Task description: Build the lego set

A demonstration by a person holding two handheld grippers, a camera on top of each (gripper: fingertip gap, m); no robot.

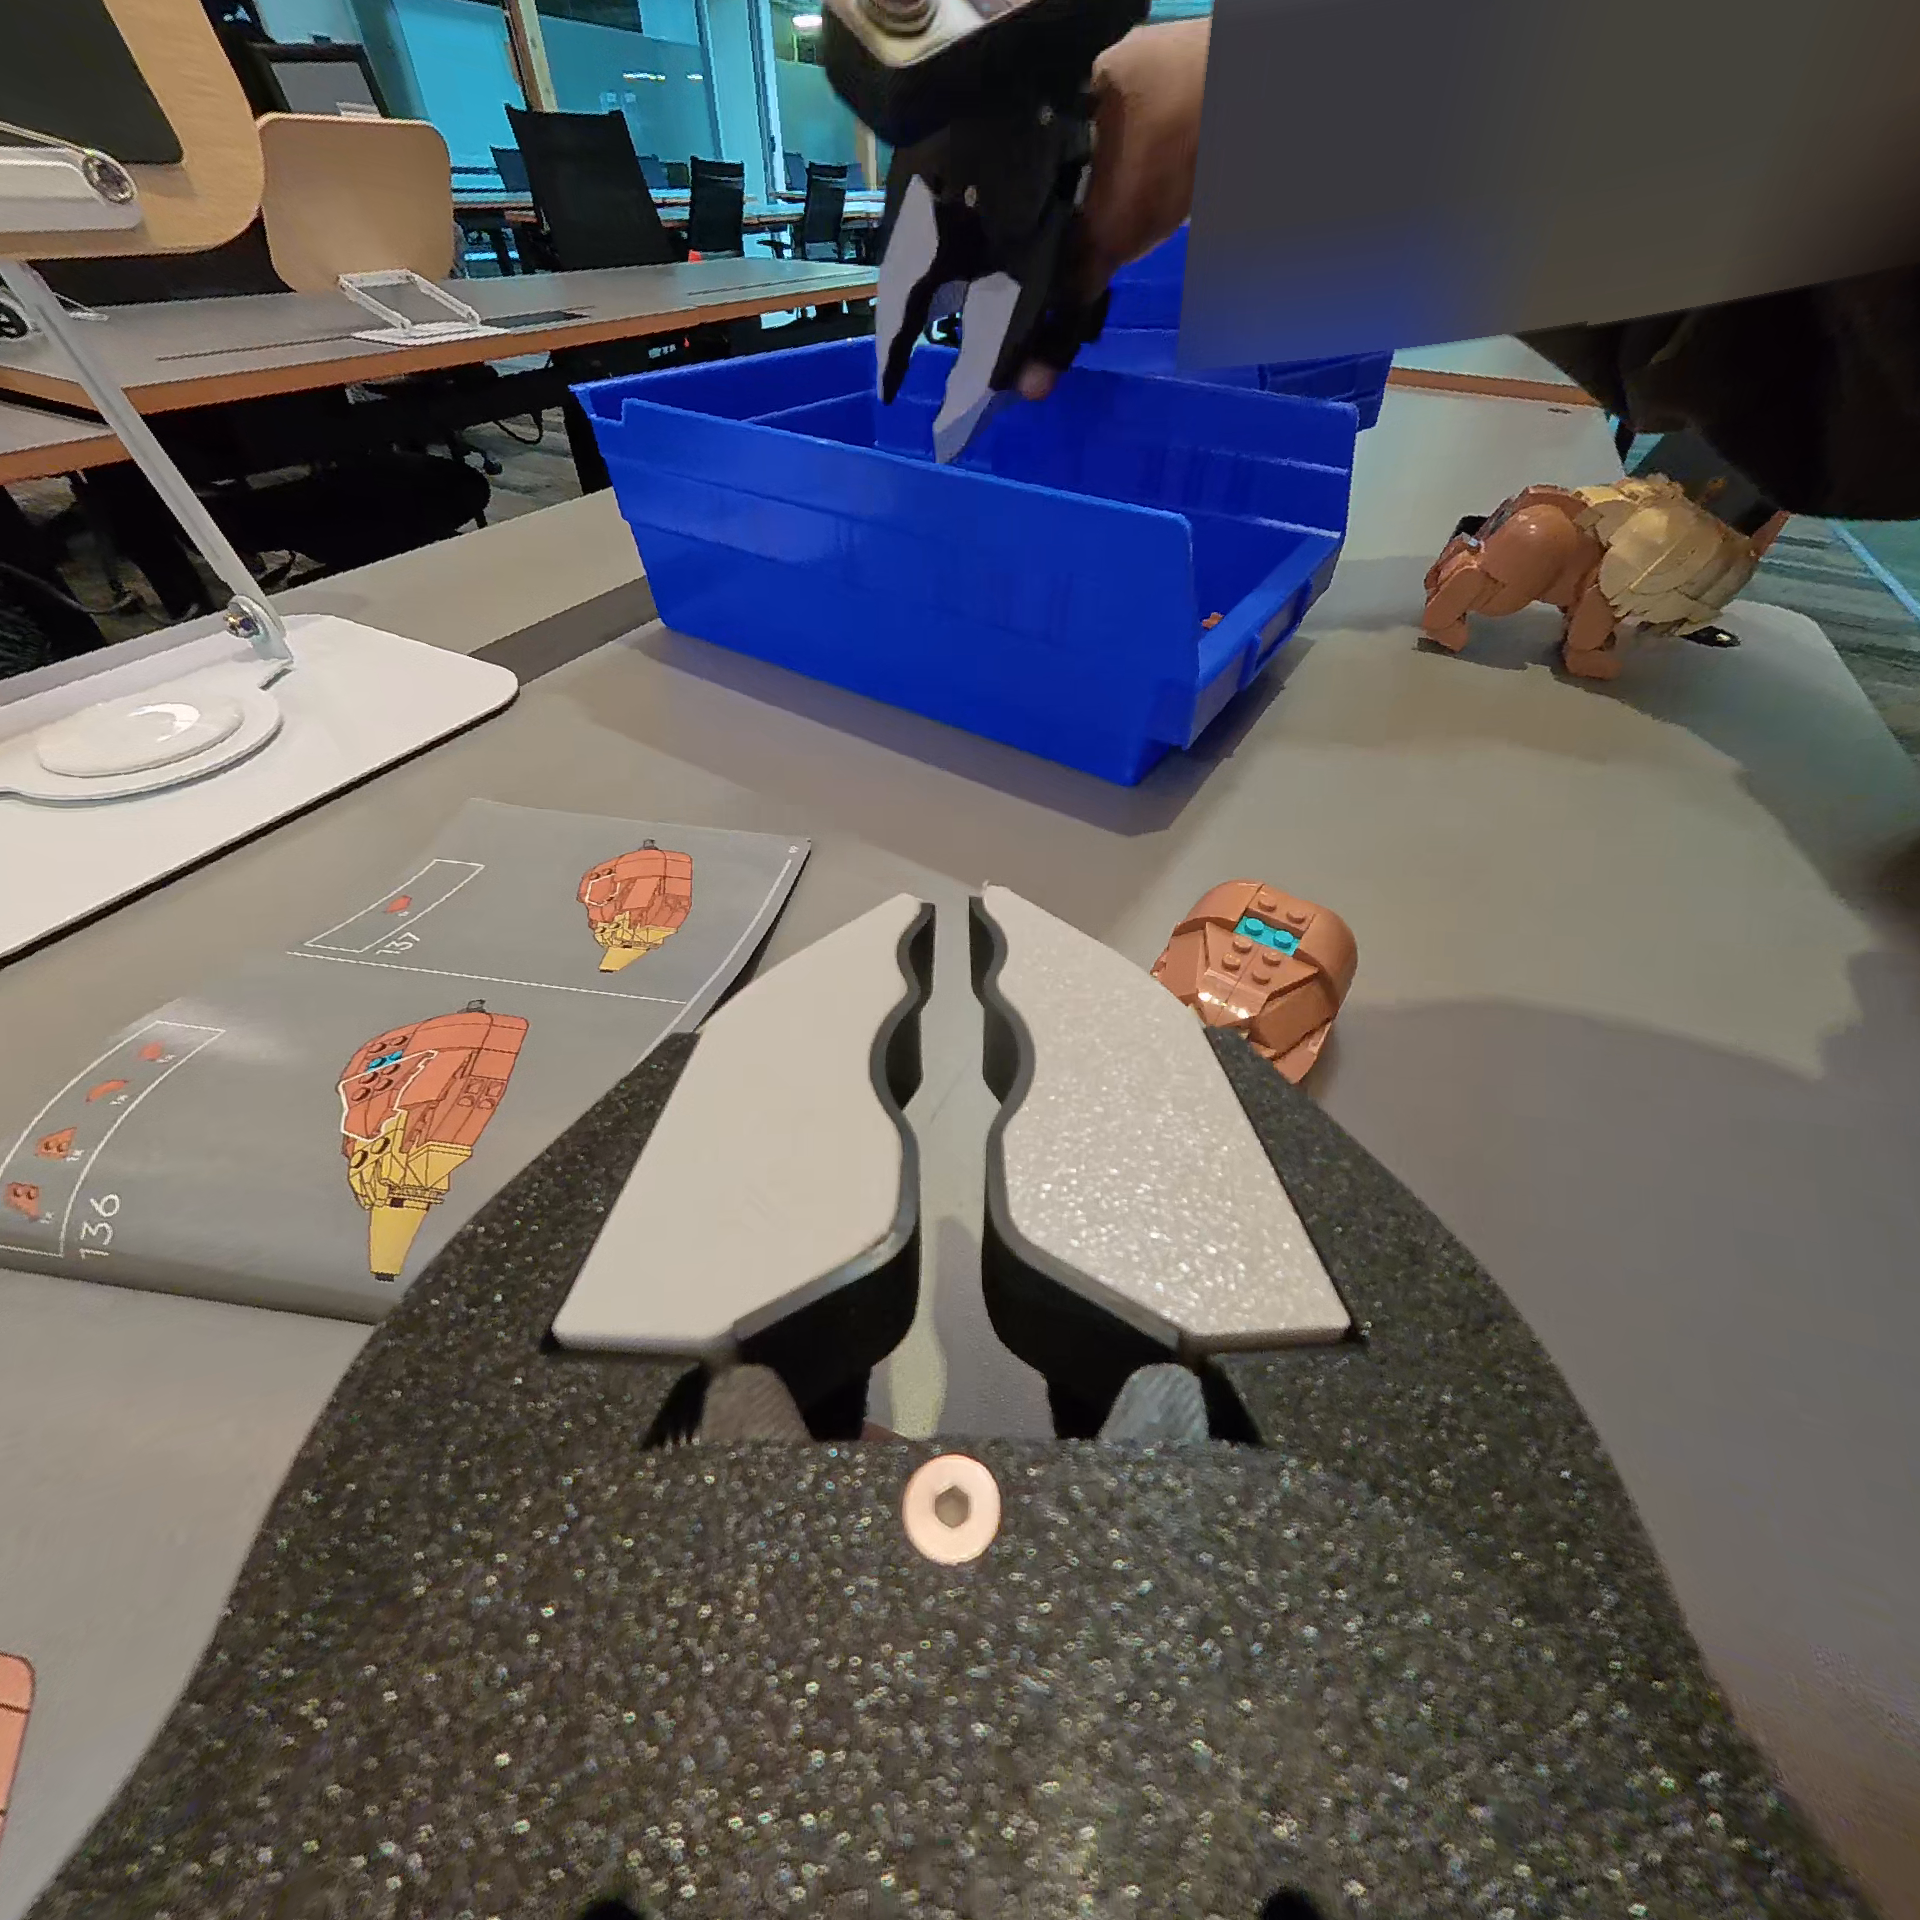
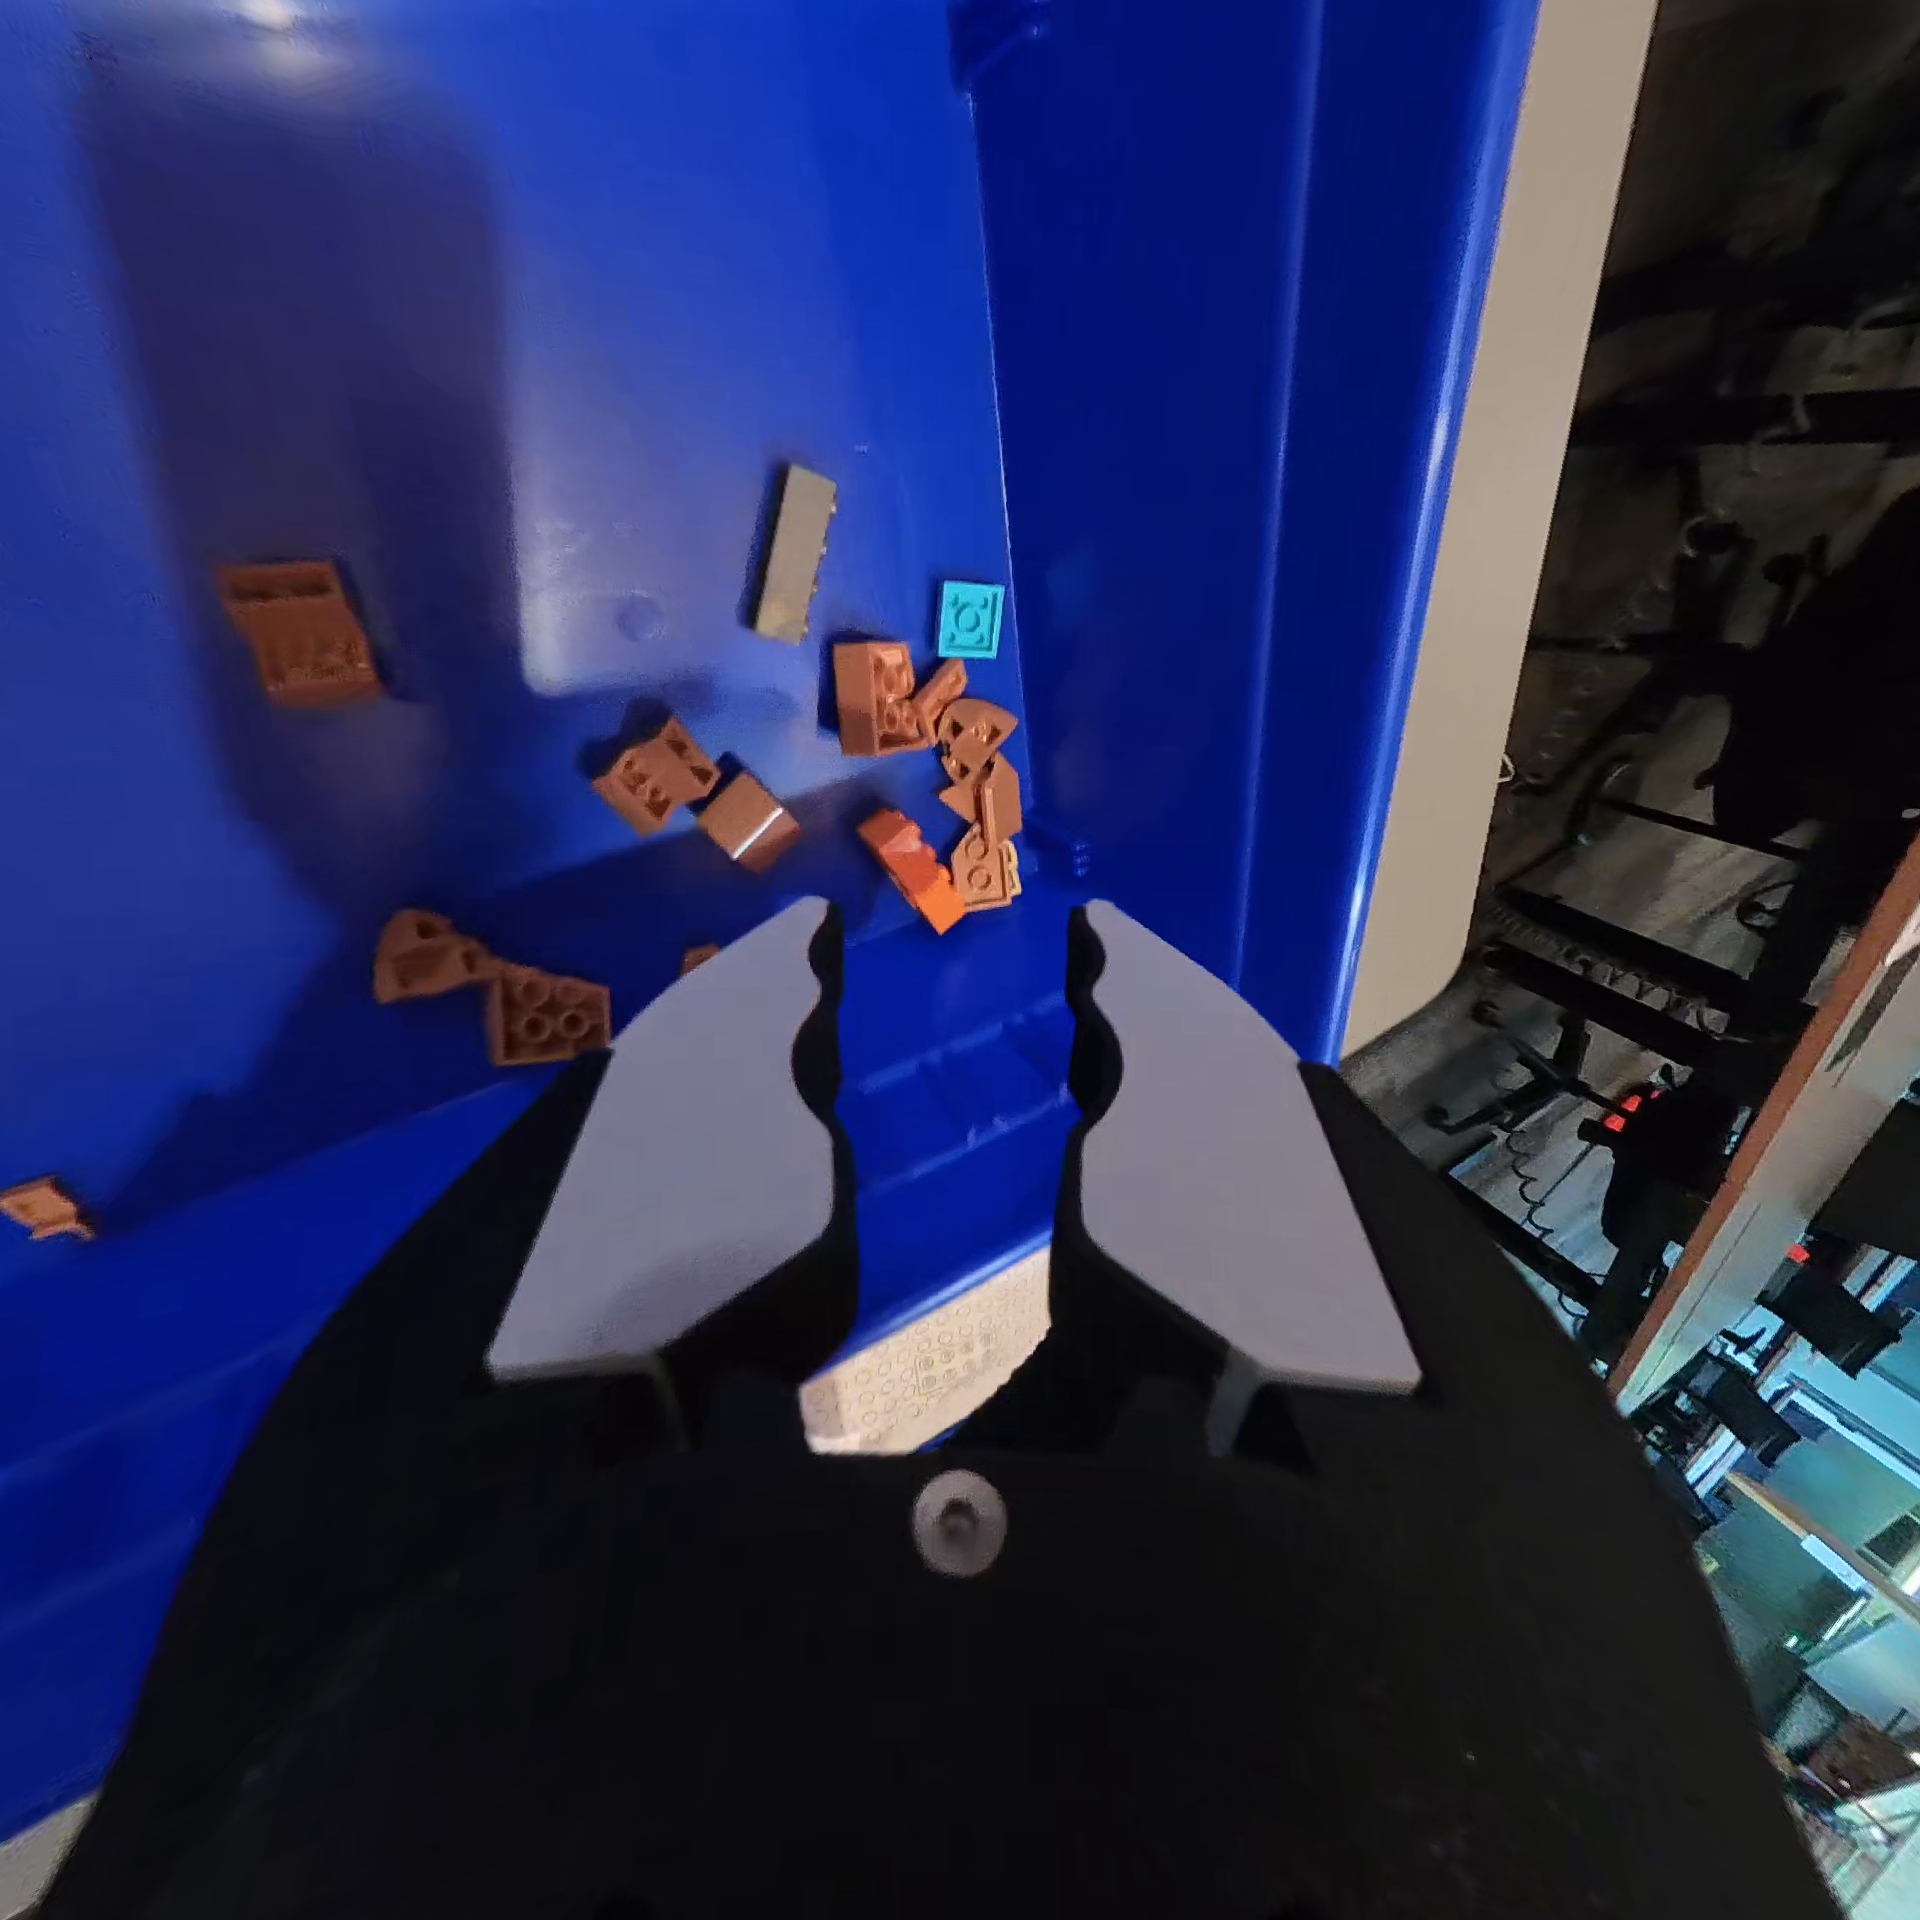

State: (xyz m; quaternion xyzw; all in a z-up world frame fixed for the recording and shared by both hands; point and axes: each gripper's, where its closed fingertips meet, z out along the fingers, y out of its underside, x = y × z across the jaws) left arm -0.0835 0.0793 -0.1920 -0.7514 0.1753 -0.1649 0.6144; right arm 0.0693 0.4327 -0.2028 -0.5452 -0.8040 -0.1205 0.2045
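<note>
Over the blue bin (image 2: 1195, 416), the right claw (image 2: 951, 914) hung spread above small brown bricks (image 2: 878, 696) clustered by the wall: light, hard, slick, likely best pinched across flat sides. The left claw (image 1: 951, 904) hovered nearly pressed together, empty, near the brown head (image 1: 1262, 971) on the table (image 1: 1455, 831).

Open-plan office, used as a data-collection workspace. Rows of long desks (image 1: 436, 322) with cable slots and black mesh task chairs (image 1: 592, 187) fill the background of the left wrist view, with glass partition walls (image 1: 644, 52) behind them. A curved plywood seat or panel (image 1: 312, 177) stands at left. The near grey table (image 1: 1455, 883) carries a white lamp base (image 1: 260, 707) with an angled arm. Right wrist view shows dark desk legs and cabling (image 2: 1662, 935) under another table edge.
</note>
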